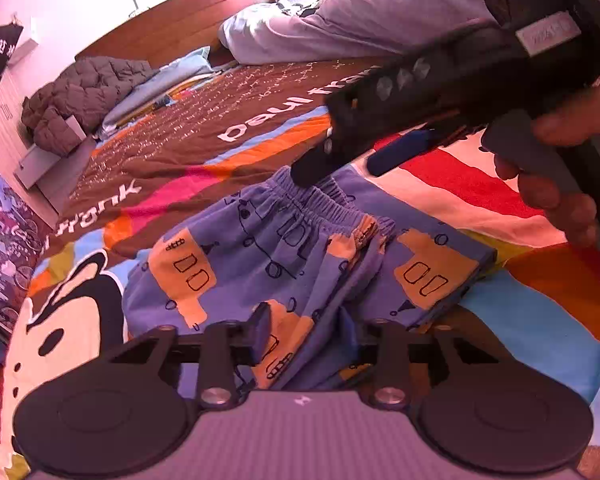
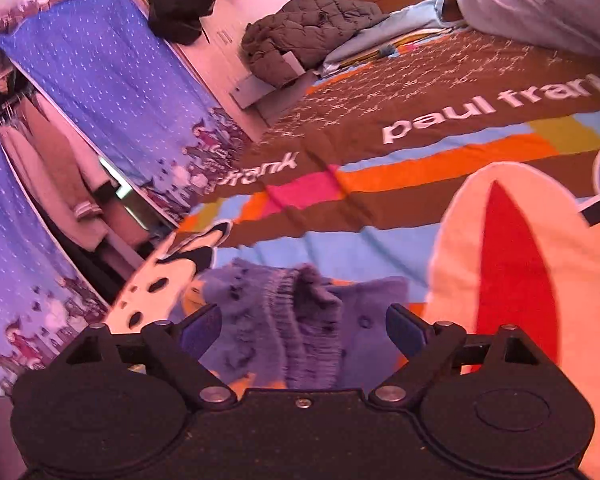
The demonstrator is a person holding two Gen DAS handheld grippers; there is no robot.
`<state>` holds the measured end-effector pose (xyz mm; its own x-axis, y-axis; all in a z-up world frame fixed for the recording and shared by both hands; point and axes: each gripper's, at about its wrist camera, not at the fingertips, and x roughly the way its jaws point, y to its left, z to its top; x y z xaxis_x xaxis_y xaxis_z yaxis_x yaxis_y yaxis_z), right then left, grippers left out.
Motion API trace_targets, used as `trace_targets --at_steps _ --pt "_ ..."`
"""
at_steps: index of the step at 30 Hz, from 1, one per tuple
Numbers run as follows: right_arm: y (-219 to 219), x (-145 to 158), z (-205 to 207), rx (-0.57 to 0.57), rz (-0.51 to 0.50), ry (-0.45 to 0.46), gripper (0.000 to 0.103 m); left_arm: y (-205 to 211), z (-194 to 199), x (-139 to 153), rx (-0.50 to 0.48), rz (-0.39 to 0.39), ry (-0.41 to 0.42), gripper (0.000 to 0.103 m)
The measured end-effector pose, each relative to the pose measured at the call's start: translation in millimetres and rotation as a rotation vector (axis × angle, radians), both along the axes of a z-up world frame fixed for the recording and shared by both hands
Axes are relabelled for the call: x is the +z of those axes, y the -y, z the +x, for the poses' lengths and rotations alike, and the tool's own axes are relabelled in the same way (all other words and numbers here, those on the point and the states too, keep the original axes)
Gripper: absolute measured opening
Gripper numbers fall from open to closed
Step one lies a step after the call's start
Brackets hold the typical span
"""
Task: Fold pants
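Observation:
Small blue pants (image 1: 284, 264) with orange patches and black line drawings lie folded on the colourful bedspread (image 1: 500, 200). Their elastic waistband (image 1: 328, 196) is on the far side. In the left wrist view my left gripper (image 1: 305, 334) is at the near edge of the pants, its pads closed onto a bunched fold of the fabric. A hand holds my right gripper (image 1: 340, 170) over the waistband, with its jaws apart. The blurred right wrist view has the gathered waistband (image 2: 300, 312) lying between the wide-open fingers of the right gripper (image 2: 304, 330), and neither pad presses on it.
A pale duvet (image 1: 360, 20) is heaped at the head of the bed by the wooden headboard (image 1: 188, 20). A brown quilted jacket (image 1: 84, 92) lies at the far left corner. Blue curtains (image 2: 112, 92) and a black bag (image 2: 184, 4) stand beyond the bed's left edge.

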<state>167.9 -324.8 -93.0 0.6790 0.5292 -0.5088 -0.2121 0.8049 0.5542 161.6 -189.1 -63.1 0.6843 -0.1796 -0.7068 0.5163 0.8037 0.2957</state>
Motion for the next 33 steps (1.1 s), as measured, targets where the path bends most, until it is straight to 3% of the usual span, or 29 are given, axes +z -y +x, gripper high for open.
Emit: trace_targets --at_steps 4,8,9,10,14,16,18,23,27,29,31,32,33 --pt "-15 -2 5 0.028 -0.102 -0.006 0.067 -2 3 -1 0.006 -0.027 -0.021 0.035" --pt "-22 -18 9 0.023 -0.108 -0.079 0.066 -5 7 1 0.030 -0.051 -0.040 0.017" --pt "-22 -19 9 0.013 -0.097 -0.082 0.057 -6 7 3 0.036 -0.056 -0.045 0.013" --pt "-22 -20 8 0.015 -0.085 -0.083 0.042 -6 7 5 0.040 -0.055 -0.042 0.012" --pt "-25 -19 2 0.022 -0.073 -0.080 0.030 -8 3 22 0.053 -0.075 -0.007 0.005" --pt "-21 -16 -3 0.000 -0.044 -0.072 0.015 -9 -1 30 0.044 -0.085 0.005 0.004" --pt "-13 -4 -12 -0.031 -0.003 -0.062 0.013 -9 -8 38 0.029 -0.104 0.023 0.004" --pt "2 24 -44 -0.062 -0.051 -0.028 0.013 3 -22 39 -0.022 -0.122 0.007 0.004" --pt "3 11 -51 -0.065 -0.136 -0.088 0.015 12 -21 18 -0.005 -0.091 -0.072 0.010" --pt "2 -1 -47 -0.063 -0.140 -0.121 0.023 7 -21 14 0.029 -0.111 -0.084 0.010" --pt "3 -7 -46 -0.067 -0.134 -0.134 0.040 -7 -30 23 0.052 -0.194 -0.060 0.010" --pt "3 -7 -47 -0.074 -0.144 -0.131 0.047 -16 -35 29 0.054 -0.238 -0.038 0.014" --pt "4 -5 -47 -0.083 -0.169 -0.125 0.066 -27 -43 35 0.058 -0.287 -0.008 0.027"
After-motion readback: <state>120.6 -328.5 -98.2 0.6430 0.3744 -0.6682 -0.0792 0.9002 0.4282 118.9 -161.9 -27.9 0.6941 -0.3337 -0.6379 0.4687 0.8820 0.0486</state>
